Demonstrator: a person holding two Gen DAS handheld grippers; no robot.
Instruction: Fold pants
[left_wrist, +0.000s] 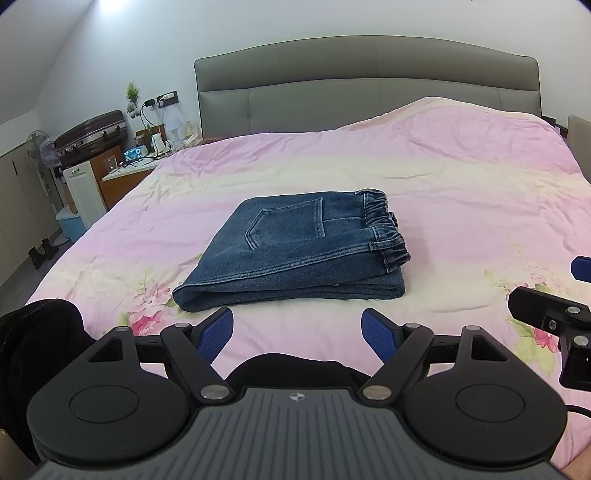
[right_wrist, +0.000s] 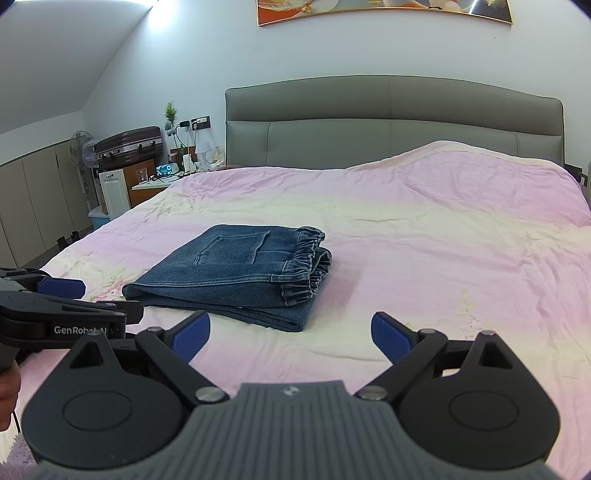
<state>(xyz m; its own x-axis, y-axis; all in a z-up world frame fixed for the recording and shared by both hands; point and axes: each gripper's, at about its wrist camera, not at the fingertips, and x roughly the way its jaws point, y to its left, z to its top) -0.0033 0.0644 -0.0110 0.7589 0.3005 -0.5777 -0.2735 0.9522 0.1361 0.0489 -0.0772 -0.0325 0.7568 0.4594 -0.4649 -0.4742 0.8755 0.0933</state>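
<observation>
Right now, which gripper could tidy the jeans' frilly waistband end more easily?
Probably the right gripper: it is open, and the waistband lies on its side of the folded jeans.

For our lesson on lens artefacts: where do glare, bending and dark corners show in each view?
Left wrist view: ceiling glare top left, headboard bowed, corners dark. Right wrist view: glare top left, picture frame curved, jeans sharp.

Folded pants (left_wrist: 295, 251) on pink bedspread (left_wrist: 461, 177); left gripper (left_wrist: 297, 334) fingers (left_wrist: 218, 332) apart, apparently empty.
</observation>
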